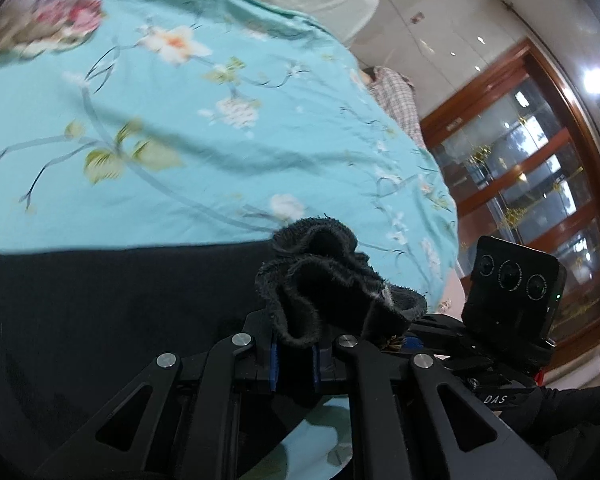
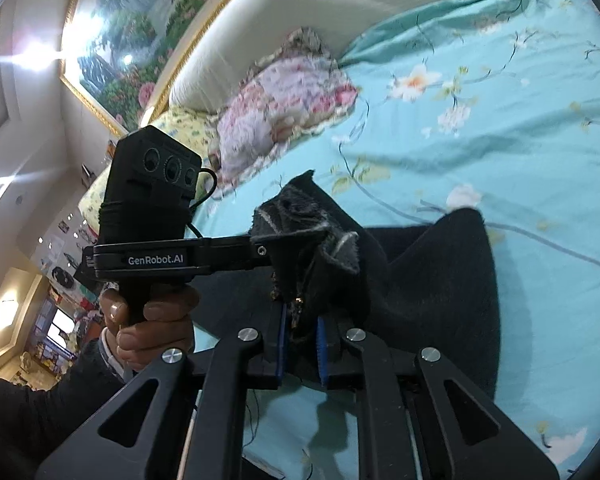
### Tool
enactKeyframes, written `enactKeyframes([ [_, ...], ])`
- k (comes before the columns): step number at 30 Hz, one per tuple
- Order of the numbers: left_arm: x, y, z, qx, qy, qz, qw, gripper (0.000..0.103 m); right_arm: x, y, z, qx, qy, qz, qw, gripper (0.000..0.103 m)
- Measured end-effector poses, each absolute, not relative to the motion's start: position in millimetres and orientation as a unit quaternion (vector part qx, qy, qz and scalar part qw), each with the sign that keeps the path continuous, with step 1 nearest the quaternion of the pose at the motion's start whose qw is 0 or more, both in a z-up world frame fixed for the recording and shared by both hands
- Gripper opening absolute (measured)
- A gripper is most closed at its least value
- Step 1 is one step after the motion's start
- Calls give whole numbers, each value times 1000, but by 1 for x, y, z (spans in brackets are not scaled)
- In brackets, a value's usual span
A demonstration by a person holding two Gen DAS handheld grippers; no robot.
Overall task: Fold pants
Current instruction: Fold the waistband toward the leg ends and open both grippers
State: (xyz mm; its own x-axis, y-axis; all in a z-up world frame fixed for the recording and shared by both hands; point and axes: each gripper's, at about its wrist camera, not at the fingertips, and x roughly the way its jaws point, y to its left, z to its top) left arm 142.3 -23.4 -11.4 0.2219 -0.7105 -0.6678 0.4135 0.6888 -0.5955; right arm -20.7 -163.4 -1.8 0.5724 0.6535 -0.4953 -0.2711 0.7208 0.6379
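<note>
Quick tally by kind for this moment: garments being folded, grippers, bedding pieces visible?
Black pants: 1
Grippers: 2, left gripper and right gripper, both shut on the pants
Turquoise floral bedspread: 1
Pink floral pillow: 1
Yellow floral pillow: 1
Total: 6

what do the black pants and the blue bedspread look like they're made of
Black pants: apparently a thick, matte knit with a fleecy lining; the bunched edge shows fuzzy nap and frayed grey fibres. Bedspread: seemingly thin woven cotton or a blend, smooth, printed with flowers, lying in soft creases with little sheen.
</note>
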Motion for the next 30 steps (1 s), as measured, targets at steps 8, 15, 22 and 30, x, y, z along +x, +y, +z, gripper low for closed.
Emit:
enactKeyframes([
  [8,133,5,-34,-183,514,-326,772,8,-13,-144,-17,236,404,285,837,32],
  [15,118,36,-37,-221,503,-277,788,10,-13,-130,-21,216,415,295,833,46],
  [22,101,62,-36,-253,488,-231,803,10,-15,-120,-18,211,421,309,826,54],
  [30,73,99,-30,-301,459,-169,819,14,-17,-113,-1,209,412,327,824,54],
])
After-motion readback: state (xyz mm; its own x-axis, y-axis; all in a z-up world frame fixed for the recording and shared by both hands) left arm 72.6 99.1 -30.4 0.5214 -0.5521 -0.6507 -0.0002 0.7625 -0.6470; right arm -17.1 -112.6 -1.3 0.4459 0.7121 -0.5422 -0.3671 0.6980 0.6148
